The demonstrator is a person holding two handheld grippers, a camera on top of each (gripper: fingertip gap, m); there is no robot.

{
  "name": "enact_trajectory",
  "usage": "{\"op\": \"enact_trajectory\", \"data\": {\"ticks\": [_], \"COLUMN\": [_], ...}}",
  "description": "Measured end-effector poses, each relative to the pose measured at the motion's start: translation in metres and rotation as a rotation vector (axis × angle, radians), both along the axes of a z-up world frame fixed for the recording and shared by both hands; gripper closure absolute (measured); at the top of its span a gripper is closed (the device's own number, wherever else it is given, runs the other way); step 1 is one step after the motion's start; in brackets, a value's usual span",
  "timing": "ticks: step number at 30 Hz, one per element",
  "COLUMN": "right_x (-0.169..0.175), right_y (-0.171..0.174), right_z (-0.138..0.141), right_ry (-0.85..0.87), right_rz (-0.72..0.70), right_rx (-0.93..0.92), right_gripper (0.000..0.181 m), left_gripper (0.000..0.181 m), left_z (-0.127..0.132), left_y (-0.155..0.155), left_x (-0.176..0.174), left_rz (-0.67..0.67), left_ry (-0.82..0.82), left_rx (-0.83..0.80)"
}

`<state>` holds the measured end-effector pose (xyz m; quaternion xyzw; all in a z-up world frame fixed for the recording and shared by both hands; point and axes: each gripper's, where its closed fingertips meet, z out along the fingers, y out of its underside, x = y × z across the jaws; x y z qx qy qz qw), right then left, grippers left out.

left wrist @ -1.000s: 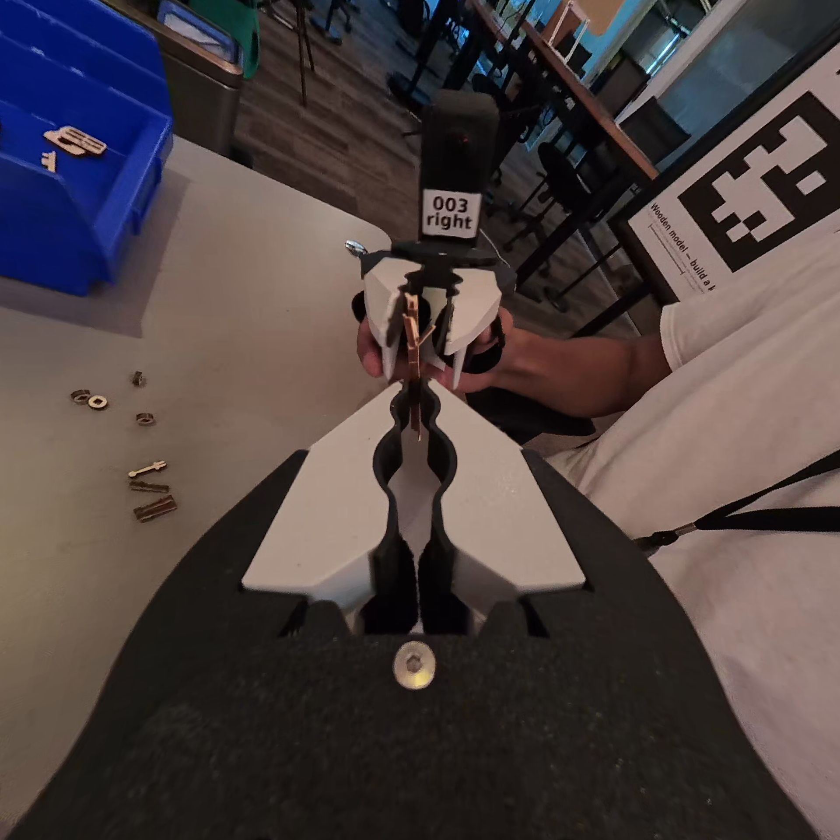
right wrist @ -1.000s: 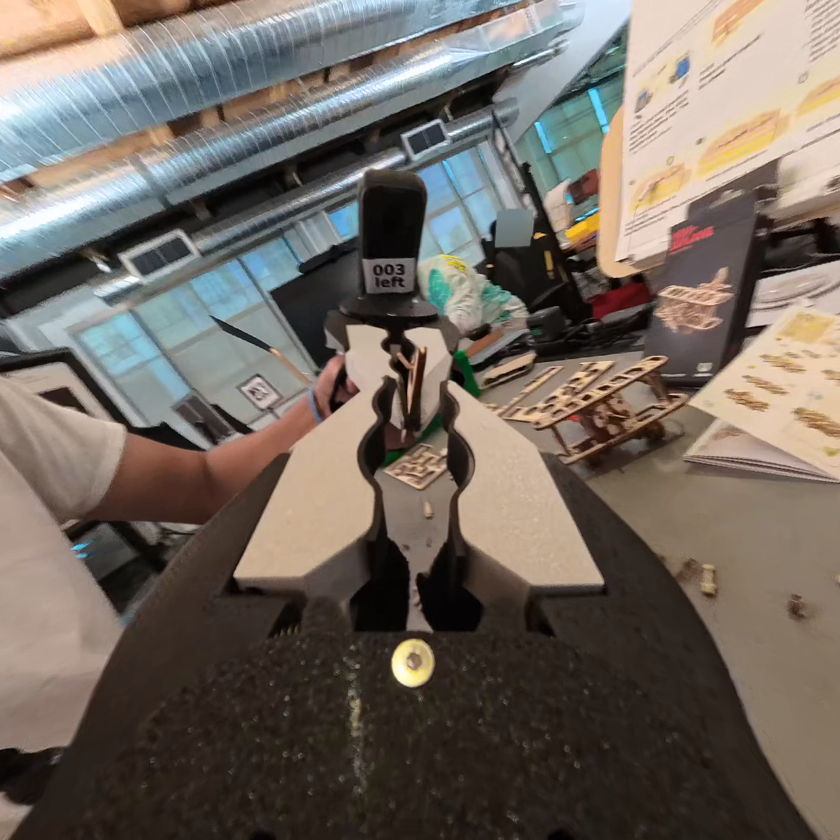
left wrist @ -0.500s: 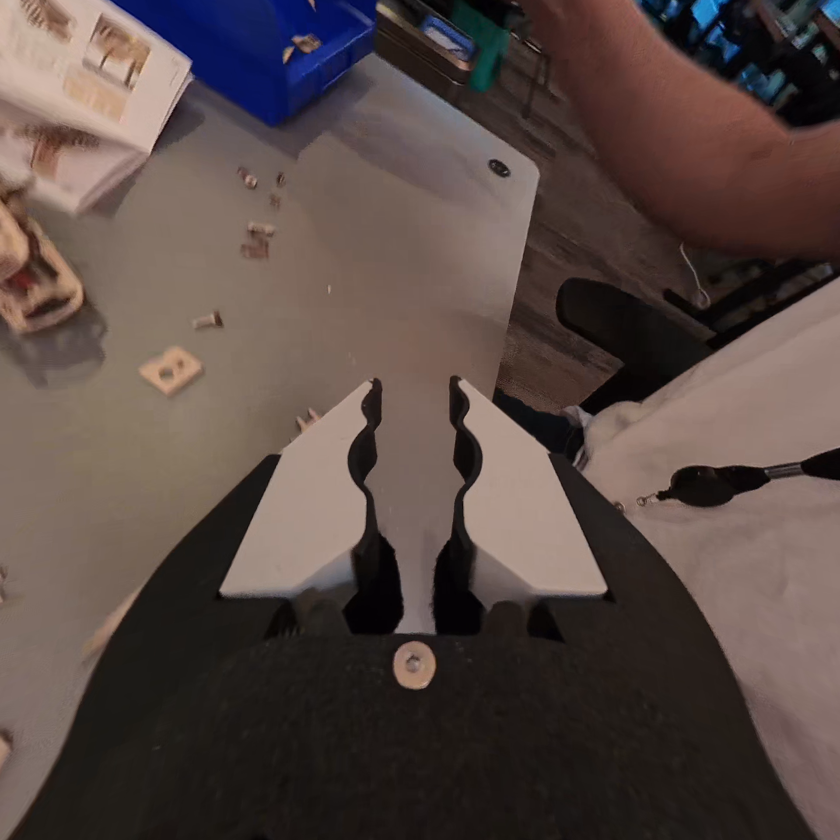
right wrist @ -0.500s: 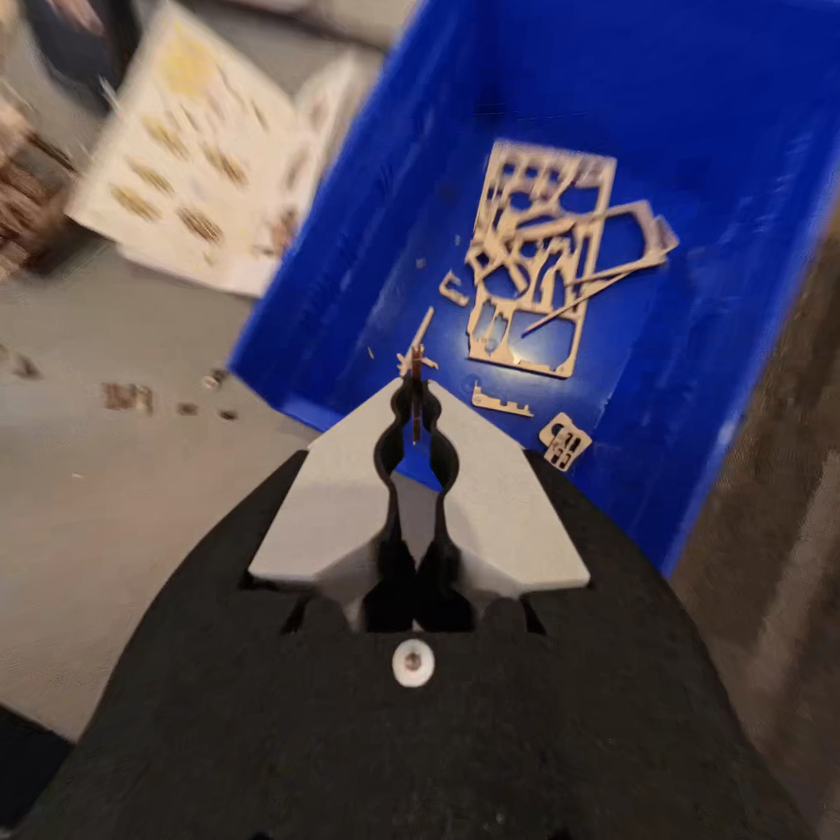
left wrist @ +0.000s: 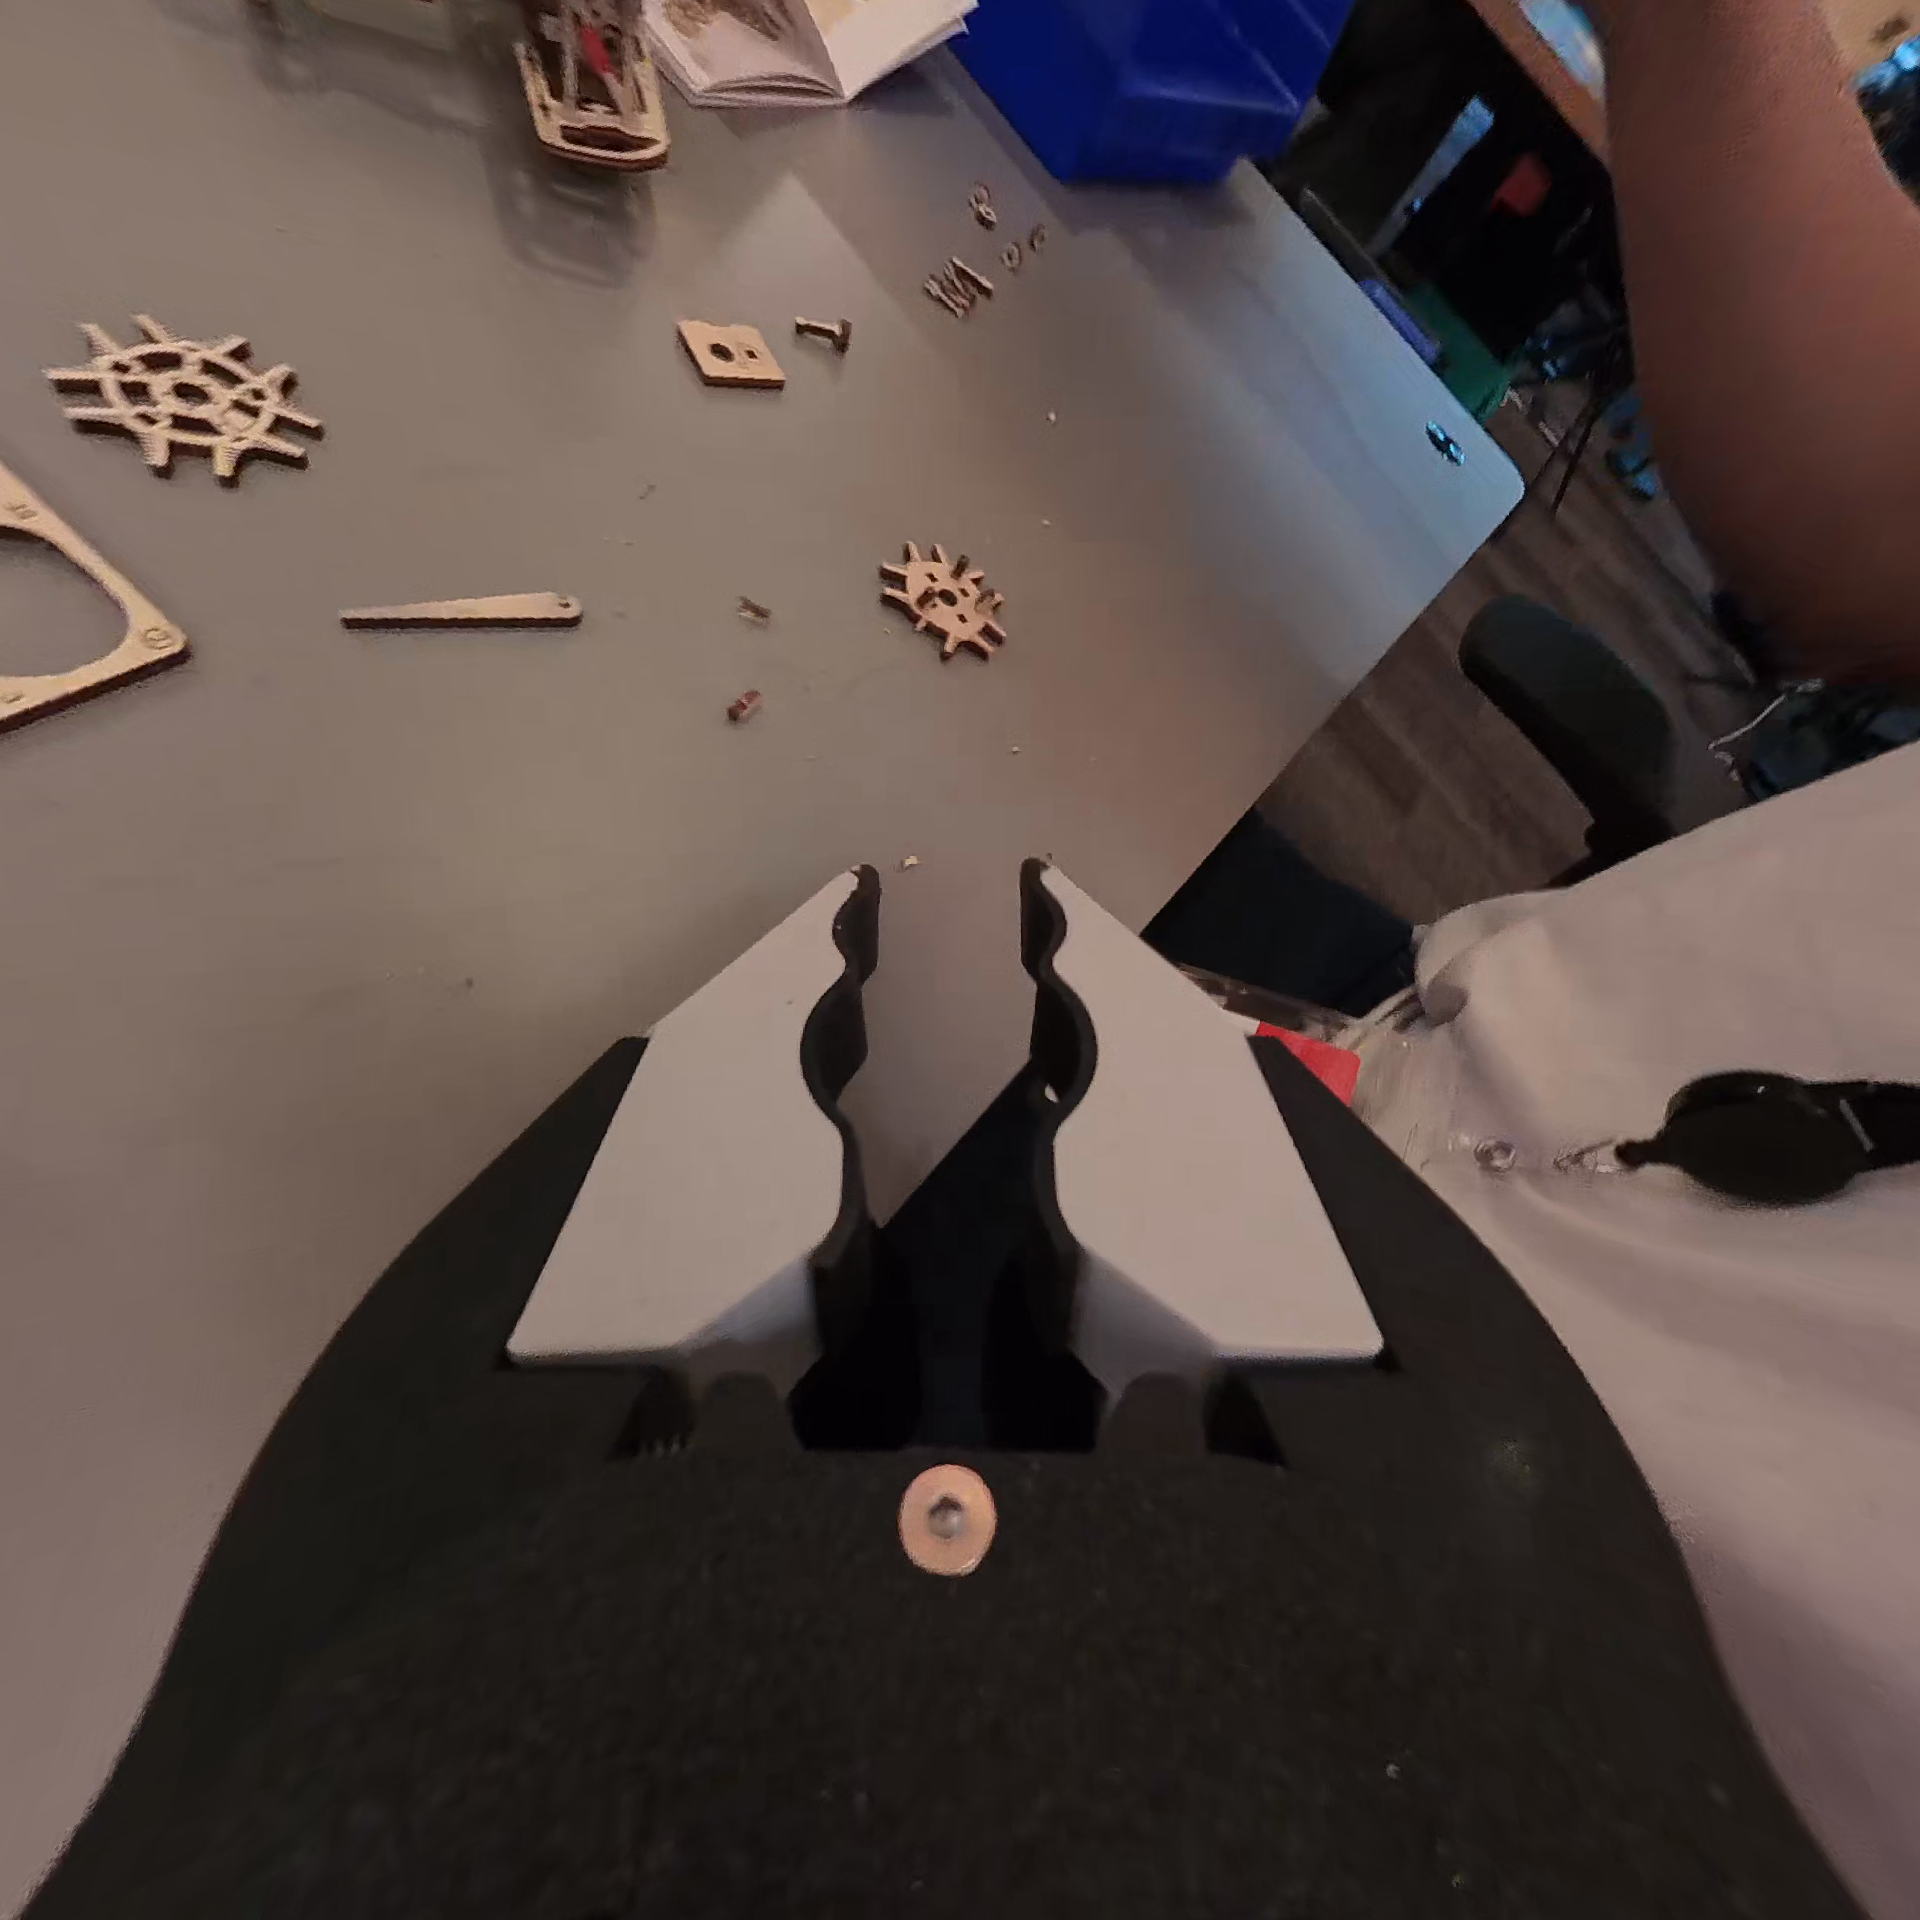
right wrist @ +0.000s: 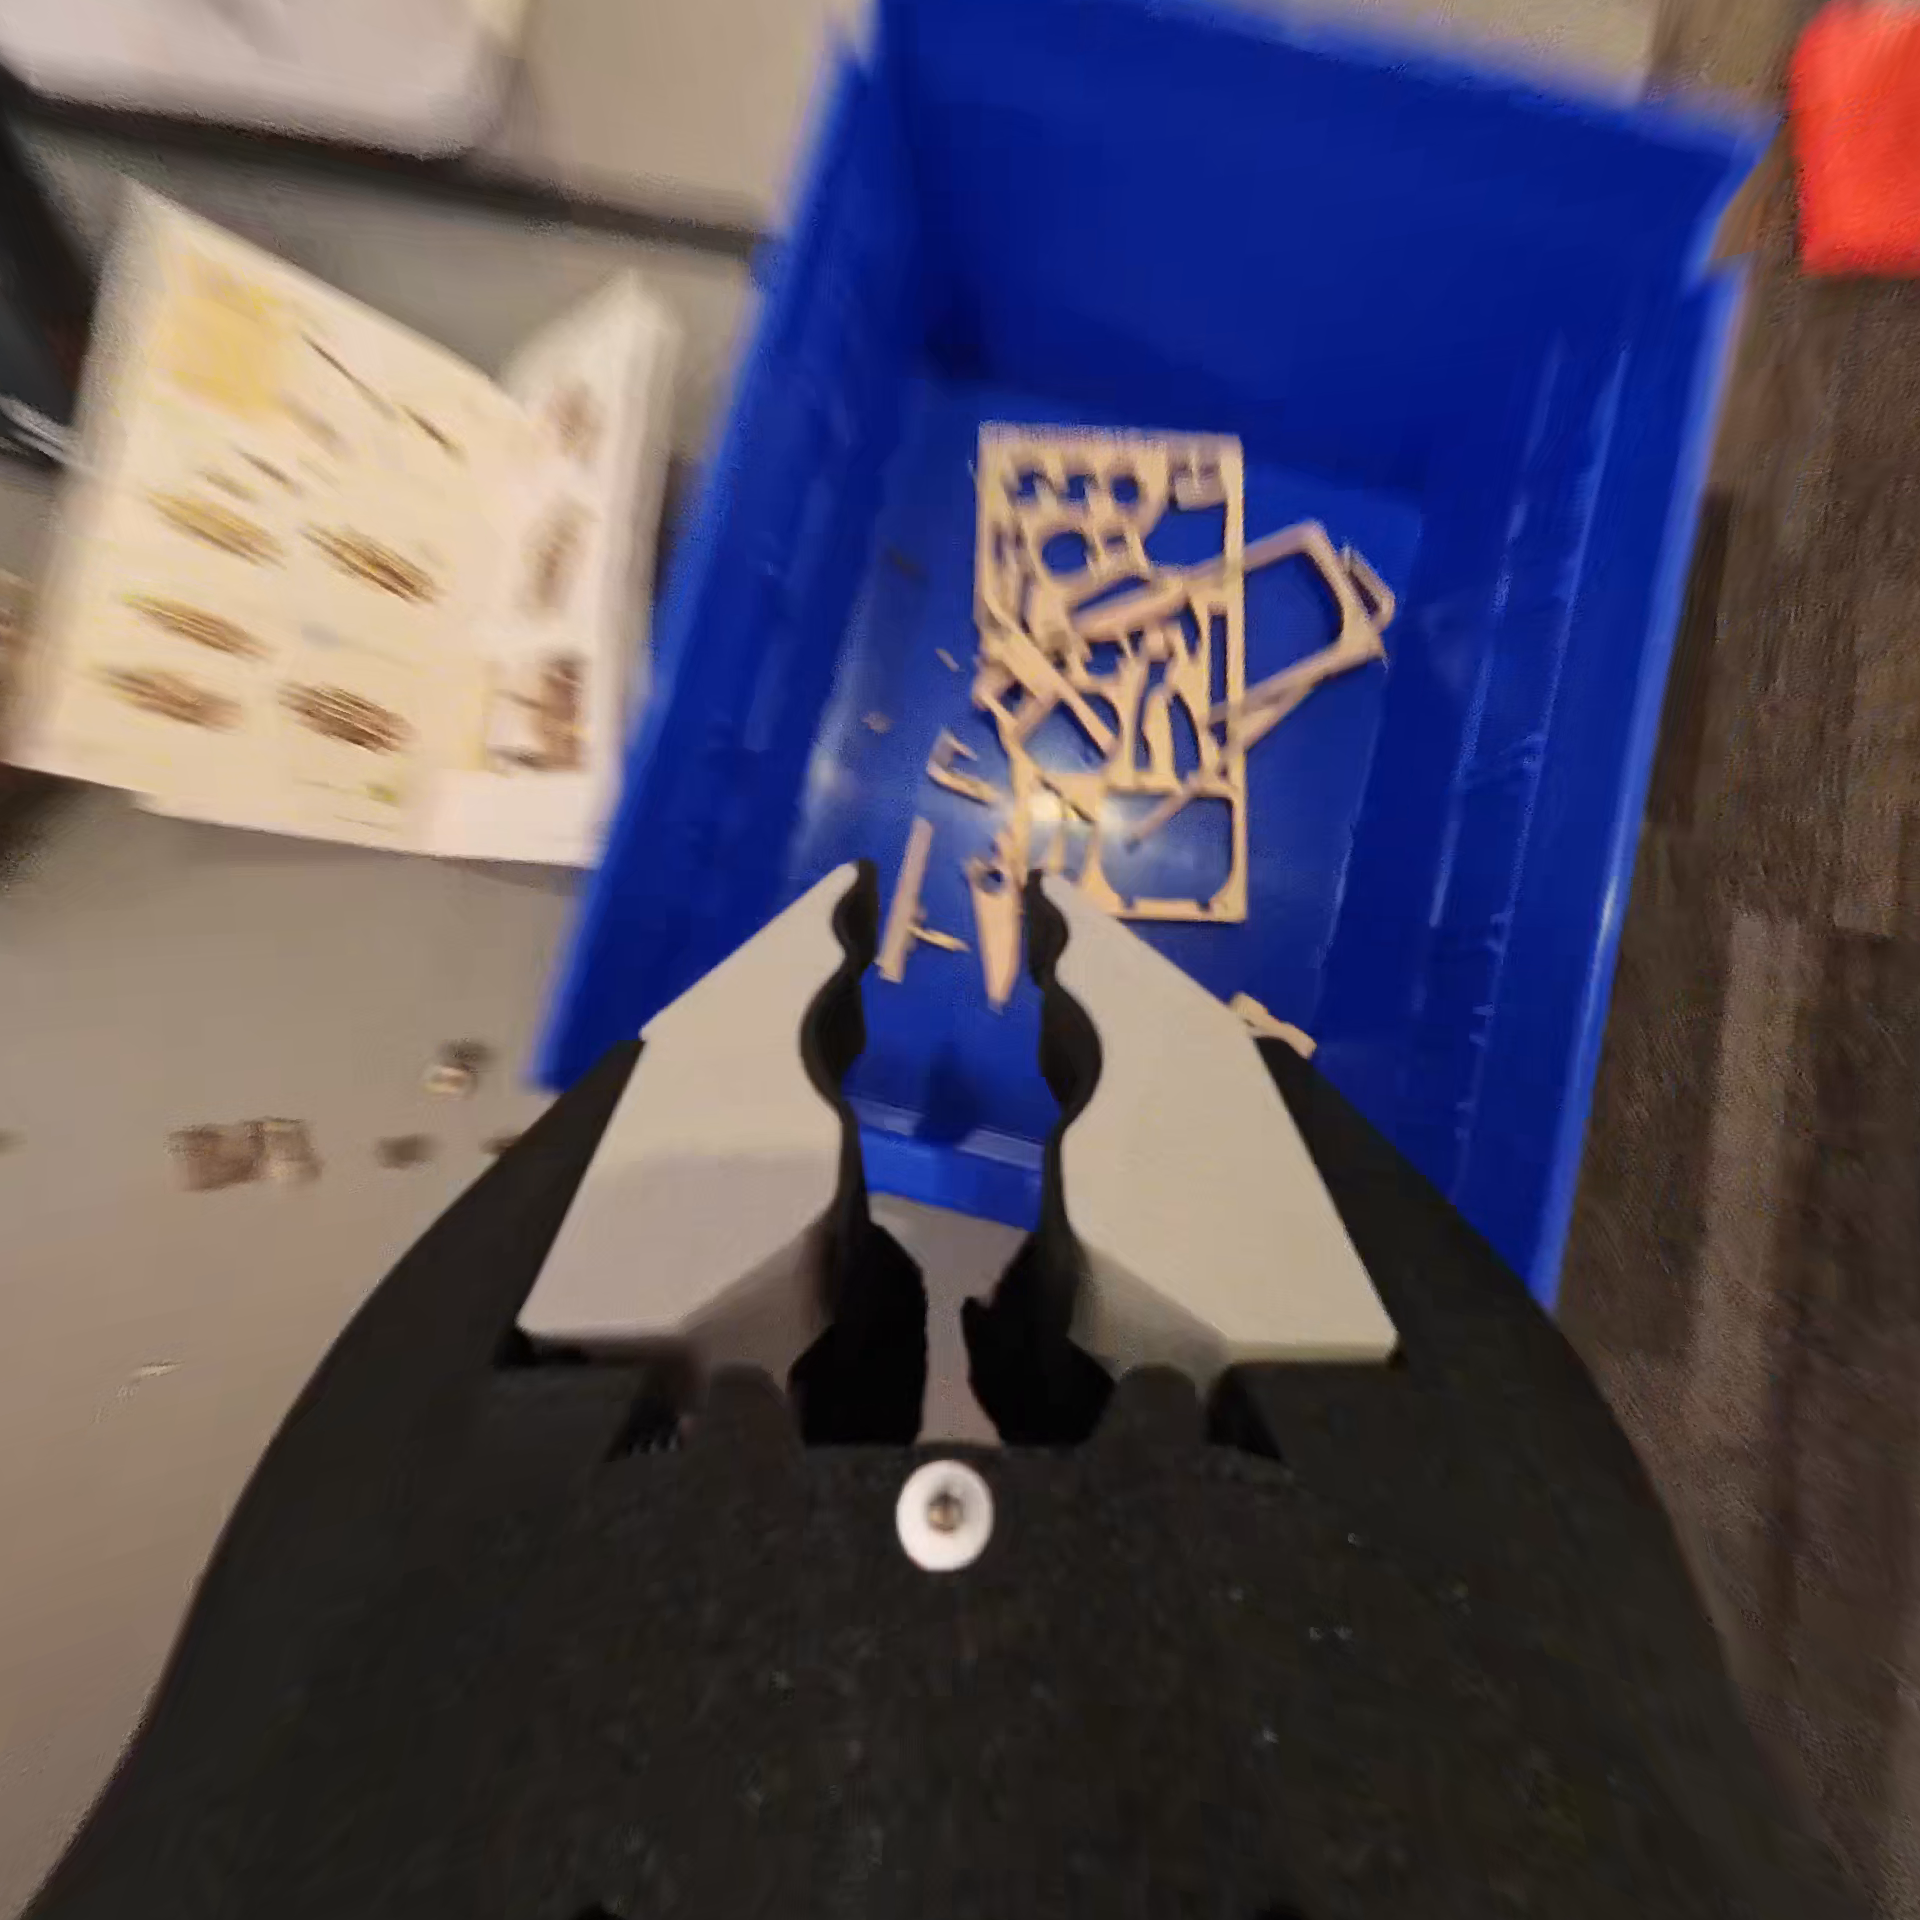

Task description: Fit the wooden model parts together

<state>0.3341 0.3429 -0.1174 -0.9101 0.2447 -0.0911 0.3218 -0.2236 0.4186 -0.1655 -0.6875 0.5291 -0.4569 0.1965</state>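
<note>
- Presently the left hand-held gripper (left wrist: 948, 871) is standing released, its jaws parted and nothing lying between them, and it is hovering over the near edge of the grey surface (left wrist: 436, 935).
- Ahead of it, a small toothed wooden gear (left wrist: 943, 601) is lying flat on the surface, with a slim tapered wooden strip (left wrist: 461, 612) resting well to its left.
- Farther out, a square wooden plate with holes (left wrist: 730, 353) and a short wooden pin (left wrist: 825, 331) are sitting just beside each other; a large spoked wooden wheel (left wrist: 183, 398) is lying toward the left edge of the view.
- A partly built wooden model (left wrist: 592, 88) is standing at the far side, next to a booklet (left wrist: 800, 42) and a blue bin (left wrist: 1132, 94).
- The person's white shirt (left wrist: 1662, 1403) is filling the right of the left wrist view, with a bare forearm (left wrist: 1756, 343) showing above it.
- The right hand-held gripper (right wrist: 948, 878) is likewise standing released, jaws apart, and is pointing down into the blue bin (right wrist: 1558, 831). The view is blurring with motion.
- A small pointed wooden piece (right wrist: 1000, 930) is showing between the fingertips, close to the right one; whether it is touching that finger or lying loose in the bin cannot be told.
- A thin wooden sliver (right wrist: 906, 904) is lying beside it, and a punched-out wooden parts sheet (right wrist: 1127, 665) is resting on the bin floor beyond.
- Left of the bin, an open instruction booklet (right wrist: 312, 582) is lying on the surface, with small wooden bits (right wrist: 244, 1151) scattered nearer the camera.
</note>
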Motion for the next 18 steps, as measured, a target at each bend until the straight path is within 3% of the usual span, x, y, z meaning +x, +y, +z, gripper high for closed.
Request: {"op": "enact_trajectory", "data": {"ticks": [1,4,6,9,12,18], "right_x": [-0.020,-0.103,-0.154,-0.212,-0.222,-0.218], "right_y": [0.005,0.024,0.034,0.049,0.046,0.042], "right_z": [0.023,0.047,0.026,-0.029,-0.079,-0.113], "right_ry": [-0.031,-0.120,-0.112,-0.033,-0.059,-0.037], "right_rz": [0.031,0.231,0.299,0.381,0.422,0.426], "right_rx": [0.104,0.300,0.329,0.269,0.098,0.029], "right_gripper": [0.150,0.150,0.157,0.165,0.166,0.167], "left_gripper": [0.156,0.156,0.156,0.156,0.156,0.156], "left_z": [0.000,0.002,0.004,0.006,0.001,0.001], "left_y": [0.004,0.016,0.019,0.016,0.016,0.008], "left_x": [-0.001,-0.003,-0.002,-0.001,-0.002,0.000], "left_rz": [0.012,0.055,0.070,0.060,0.048,0.019], "left_ry": [-0.002,-0.009,-0.017,-0.026,-0.003,0.001], "left_rx": [-0.015,-0.012,-0.024,-0.036,0.002,0.013]}}
